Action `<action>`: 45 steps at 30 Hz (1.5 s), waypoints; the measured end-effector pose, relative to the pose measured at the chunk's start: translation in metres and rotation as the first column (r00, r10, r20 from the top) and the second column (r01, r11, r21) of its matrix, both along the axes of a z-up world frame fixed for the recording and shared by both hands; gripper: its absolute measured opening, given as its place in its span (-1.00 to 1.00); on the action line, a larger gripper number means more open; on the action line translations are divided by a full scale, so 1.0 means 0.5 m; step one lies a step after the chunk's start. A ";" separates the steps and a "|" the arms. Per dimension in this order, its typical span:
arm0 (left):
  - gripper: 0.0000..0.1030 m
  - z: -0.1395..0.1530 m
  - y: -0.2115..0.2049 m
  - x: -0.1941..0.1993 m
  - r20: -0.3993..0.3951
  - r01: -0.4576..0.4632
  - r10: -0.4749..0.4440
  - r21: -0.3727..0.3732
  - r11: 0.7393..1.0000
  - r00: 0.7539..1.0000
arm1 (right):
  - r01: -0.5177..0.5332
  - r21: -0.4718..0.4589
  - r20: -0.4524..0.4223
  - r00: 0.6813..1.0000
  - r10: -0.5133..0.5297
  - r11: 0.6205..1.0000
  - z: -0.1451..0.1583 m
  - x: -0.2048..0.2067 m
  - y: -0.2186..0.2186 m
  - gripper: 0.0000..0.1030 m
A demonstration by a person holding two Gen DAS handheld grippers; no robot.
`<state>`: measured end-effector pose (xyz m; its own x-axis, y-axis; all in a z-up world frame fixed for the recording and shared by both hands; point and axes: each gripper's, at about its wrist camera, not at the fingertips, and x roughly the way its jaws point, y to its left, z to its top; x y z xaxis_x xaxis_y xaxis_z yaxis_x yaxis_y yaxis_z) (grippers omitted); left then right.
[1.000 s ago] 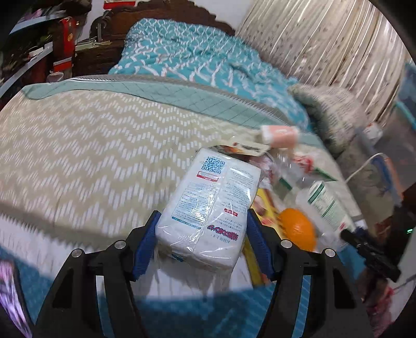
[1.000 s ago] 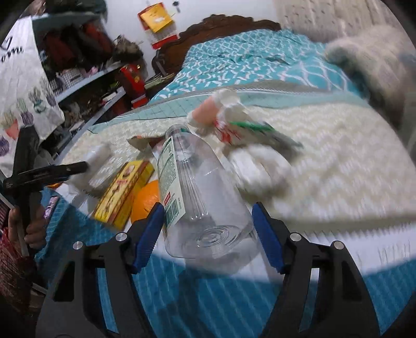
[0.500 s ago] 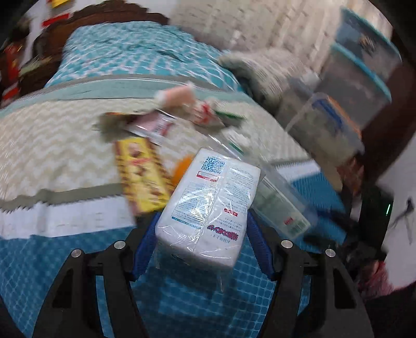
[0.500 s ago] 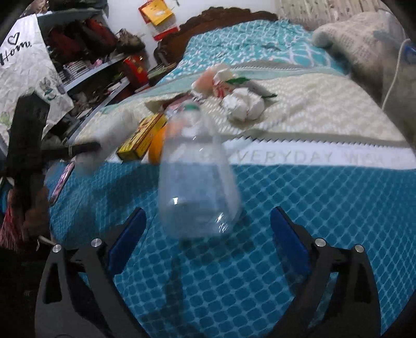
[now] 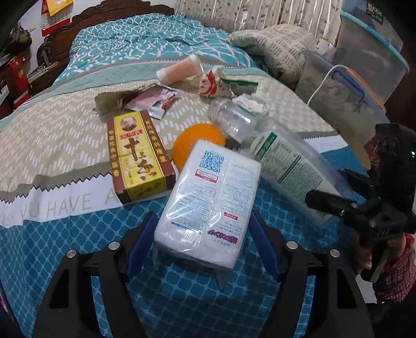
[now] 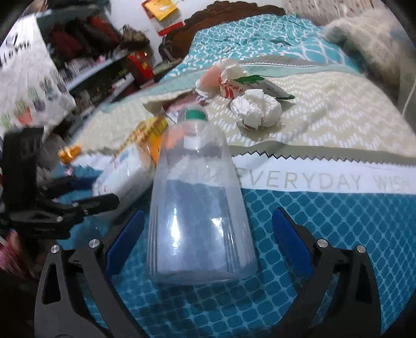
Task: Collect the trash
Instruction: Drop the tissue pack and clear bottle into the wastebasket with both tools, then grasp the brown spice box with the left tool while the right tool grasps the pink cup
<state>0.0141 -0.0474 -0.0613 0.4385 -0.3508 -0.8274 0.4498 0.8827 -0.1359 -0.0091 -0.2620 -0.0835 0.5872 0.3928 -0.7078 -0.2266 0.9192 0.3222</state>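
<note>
My left gripper [image 5: 202, 239] is shut on a white tissue pack [image 5: 210, 202] and holds it over the foot of the bed. My right gripper [image 6: 205, 239] is open, its blue pads apart from a clear plastic bottle [image 6: 200, 215] lying between them; the bottle also shows in the left wrist view [image 5: 280, 156]. On the bed lie a yellow box [image 5: 139, 153], an orange [image 5: 192, 143], a foil sachet [image 5: 153, 102], a pink tube [image 5: 179, 70], a red-and-white wrapper [image 5: 215, 83] and a crumpled tissue ball [image 6: 256, 110].
The other gripper [image 5: 364, 208] shows at the right of the left wrist view. Plastic storage bins [image 5: 345, 85] and a grey pillow [image 5: 275, 49] stand right of the bed. Cluttered shelves [image 6: 85, 65] stand on the left. The wooden headboard [image 5: 109, 15] is at the far end.
My right gripper opened and let go of the clear bottle, which now lies free between the pads. My left gripper swung right and back with the tissue pack, toward the foot of the bed.
</note>
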 end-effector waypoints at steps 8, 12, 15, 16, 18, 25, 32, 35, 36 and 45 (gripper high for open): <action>0.17 0.016 -0.029 -0.024 0.017 0.101 -0.100 -0.052 0.994 0.995 | -0.019 0.135 -0.019 1.000 0.022 0.991 -0.002 -0.027 -0.041 0.22; 0.17 0.050 -0.080 -0.026 0.030 0.181 -0.179 -0.106 0.978 0.983 | 0.090 0.256 0.048 0.993 -0.105 0.962 0.030 -0.085 -0.128 0.22; 0.17 0.062 -0.155 -0.007 0.009 0.244 -0.245 -0.123 0.962 0.969 | 0.198 0.284 0.072 0.971 -0.227 0.938 0.034 -0.127 -0.192 0.22; 0.17 0.067 -0.194 0.000 0.002 0.276 -0.278 -0.132 0.952 0.960 | 0.241 0.287 0.071 0.960 -0.272 0.927 0.030 -0.141 -0.216 0.22; 0.17 0.076 -0.260 0.006 0.002 0.331 -0.334 -0.141 0.933 0.943 | 0.324 0.303 0.055 0.933 -0.356 0.896 0.022 -0.162 -0.260 0.22; 0.18 0.080 -0.579 0.038 -0.059 0.531 -0.541 -0.122 0.838 0.839 | 0.623 0.508 -0.092 0.726 -0.682 0.595 -0.003 -0.274 -0.517 0.23; 0.21 0.051 -0.859 0.059 -0.145 0.605 -0.608 -0.069 0.793 0.780 | 0.684 0.662 -0.268 0.596 -0.757 0.304 -0.058 -0.312 -0.667 0.26; 0.27 0.030 -0.934 0.065 -0.159 0.609 -0.606 -0.030 0.792 0.780 | 0.709 0.665 -0.308 0.547 -0.778 0.235 -0.085 -0.287 -0.702 0.36; 0.30 0.022 -0.953 0.065 -0.162 0.609 -0.603 -0.013 0.793 0.781 | 0.713 0.667 -0.319 0.536 -0.782 0.216 -0.092 -0.279 -0.714 0.52; 0.52 0.018 -0.973 0.082 -0.126 0.553 -0.548 0.003 0.833 0.827 | 0.728 0.638 -0.157 0.442 -0.883 0.251 -0.058 -0.289 -0.713 0.61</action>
